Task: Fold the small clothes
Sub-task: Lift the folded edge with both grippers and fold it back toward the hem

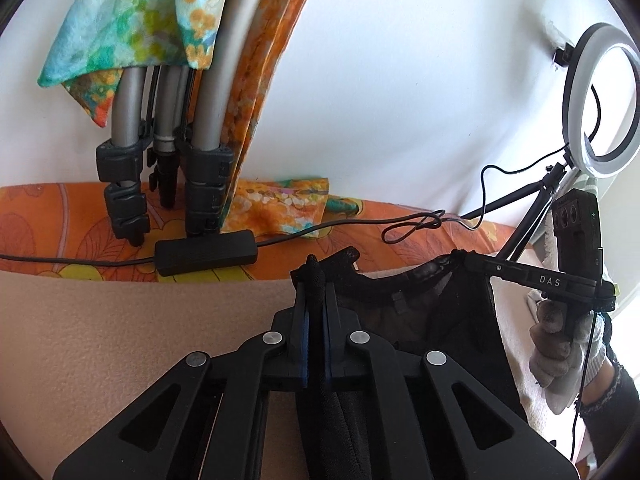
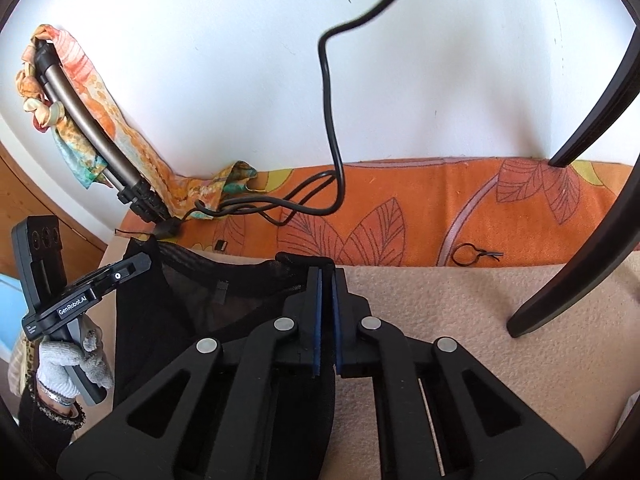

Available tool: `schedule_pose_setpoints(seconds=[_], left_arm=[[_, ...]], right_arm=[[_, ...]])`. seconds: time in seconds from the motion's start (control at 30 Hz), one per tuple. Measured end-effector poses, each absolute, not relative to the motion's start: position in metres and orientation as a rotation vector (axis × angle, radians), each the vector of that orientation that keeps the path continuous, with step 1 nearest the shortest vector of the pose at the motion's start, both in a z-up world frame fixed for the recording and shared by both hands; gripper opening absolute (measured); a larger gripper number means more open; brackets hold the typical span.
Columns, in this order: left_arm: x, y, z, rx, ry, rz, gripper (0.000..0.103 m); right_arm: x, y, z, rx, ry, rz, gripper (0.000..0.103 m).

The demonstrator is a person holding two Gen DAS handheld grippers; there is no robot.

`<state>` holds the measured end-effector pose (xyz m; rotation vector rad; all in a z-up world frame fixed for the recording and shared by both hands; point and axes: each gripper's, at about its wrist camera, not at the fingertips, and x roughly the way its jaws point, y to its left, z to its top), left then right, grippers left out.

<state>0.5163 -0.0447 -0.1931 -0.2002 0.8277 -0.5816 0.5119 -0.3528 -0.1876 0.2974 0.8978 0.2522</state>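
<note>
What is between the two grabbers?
The black mesh garment stretches between the left gripper and the right gripper, each pinching a top corner. Both wrist views show it.

L hand-held gripper [image 1: 316, 276]: fingers nearly together, pinched on black fabric bunched between the blue pads [image 1: 306, 344]. In the R wrist view it shows from the side, tip at upper right, gripped from below by a grey-gloved L hand [image 2: 70, 364], dark sleeve at the wrist. R hand-held gripper [image 2: 328, 280]: fingers also closed on black fabric. In the L wrist view it points left, roughly level, held by a gloved R hand [image 1: 560, 356].
</note>
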Motion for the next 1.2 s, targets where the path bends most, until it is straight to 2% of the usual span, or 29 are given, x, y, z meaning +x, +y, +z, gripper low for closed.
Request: schedule_pose_setpoints(seconds=[0.4, 0.73, 0.97, 1.2], left_arm=[[0.457, -0.043, -0.137, -0.176, 0.746, -0.619, 0.003], [0.366, -0.033, -0.107, -0.149, 0.733, -0.647, 0.003], [0.291, -0.022, -0.112, -0.126, 0.755, -0.693, 0.003], [0.237, -0.017, -0.143, -0.077, 0.821, -0.706, 0.003]], right_arm=[[0.469, -0.341, -0.124, 0.291, 0.823, 0.314, 0.005], [0.376, -0.314, -0.072, 0.241, 0.788, 0.373, 0.005], [0.294, -0.287, -0.073, 0.209, 0.8, 0.42, 0.005], [0.222, -0.27, -0.104, 0.159, 0.83, 0.437, 0.005]])
